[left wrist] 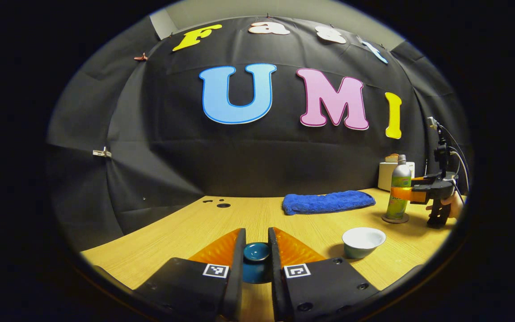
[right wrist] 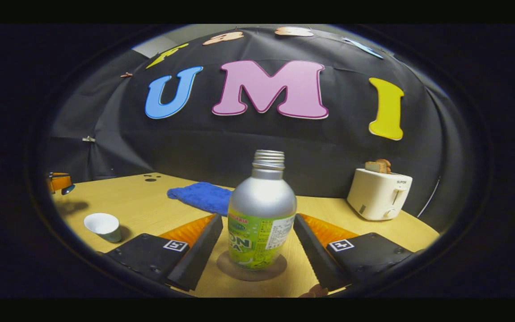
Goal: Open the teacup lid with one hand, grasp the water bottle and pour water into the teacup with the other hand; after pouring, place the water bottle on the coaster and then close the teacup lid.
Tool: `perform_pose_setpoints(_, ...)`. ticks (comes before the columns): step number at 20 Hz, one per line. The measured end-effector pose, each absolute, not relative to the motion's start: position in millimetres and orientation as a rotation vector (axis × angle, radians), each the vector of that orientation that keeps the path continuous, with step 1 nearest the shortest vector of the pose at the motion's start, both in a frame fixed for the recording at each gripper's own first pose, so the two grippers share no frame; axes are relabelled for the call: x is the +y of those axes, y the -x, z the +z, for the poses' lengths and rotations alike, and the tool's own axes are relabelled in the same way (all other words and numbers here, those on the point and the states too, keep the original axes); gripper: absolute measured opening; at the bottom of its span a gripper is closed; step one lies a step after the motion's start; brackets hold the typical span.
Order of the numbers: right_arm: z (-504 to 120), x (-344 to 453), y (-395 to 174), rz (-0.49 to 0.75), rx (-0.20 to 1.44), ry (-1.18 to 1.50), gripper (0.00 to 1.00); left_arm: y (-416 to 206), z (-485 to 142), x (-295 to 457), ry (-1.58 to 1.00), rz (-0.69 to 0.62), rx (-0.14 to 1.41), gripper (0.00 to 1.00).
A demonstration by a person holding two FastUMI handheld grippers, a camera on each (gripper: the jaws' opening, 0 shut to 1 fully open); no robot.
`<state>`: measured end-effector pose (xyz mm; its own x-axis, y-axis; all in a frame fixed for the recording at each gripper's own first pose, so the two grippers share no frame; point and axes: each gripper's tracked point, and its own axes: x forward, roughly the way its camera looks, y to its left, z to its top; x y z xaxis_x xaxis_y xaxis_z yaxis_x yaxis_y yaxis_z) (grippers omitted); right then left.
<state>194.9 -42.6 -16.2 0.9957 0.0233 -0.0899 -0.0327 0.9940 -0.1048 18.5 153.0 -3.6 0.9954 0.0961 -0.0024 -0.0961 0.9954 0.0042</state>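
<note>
Lid held up on the left, bottle on its coaster on the right.
The left tongs grip the blue teacup lid above the bench; the open teacup sits further right; the right tongs flank the water bottle on the coaster, released.

dim booth, soft shadows, fisheye-warped edges

Left gripper is clamped on the teacup lid, held up. Right gripper spread wide, hand low.
</note>
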Motion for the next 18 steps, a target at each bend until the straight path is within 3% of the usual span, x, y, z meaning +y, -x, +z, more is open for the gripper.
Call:
perform_pose_setpoints(3, -22, -45, -180, 0.021, 0.121, 0.059, 0.98, -19, -3, 153, -0.004, 0.097, 0.003, 0.31)
perform_pose_setpoints(11, 17, -53, -113, -0.009, 0.015, 0.028, 0.98, -19, -3, 148, -0.004, 0.071, 0.001, 0.31)
perform_pose_setpoints(18, 5, -43, -71, 0.012, 0.000, 0.070, 0.98, -23, 0, 102, 0.073, -0.055, 0.008, 0.31)
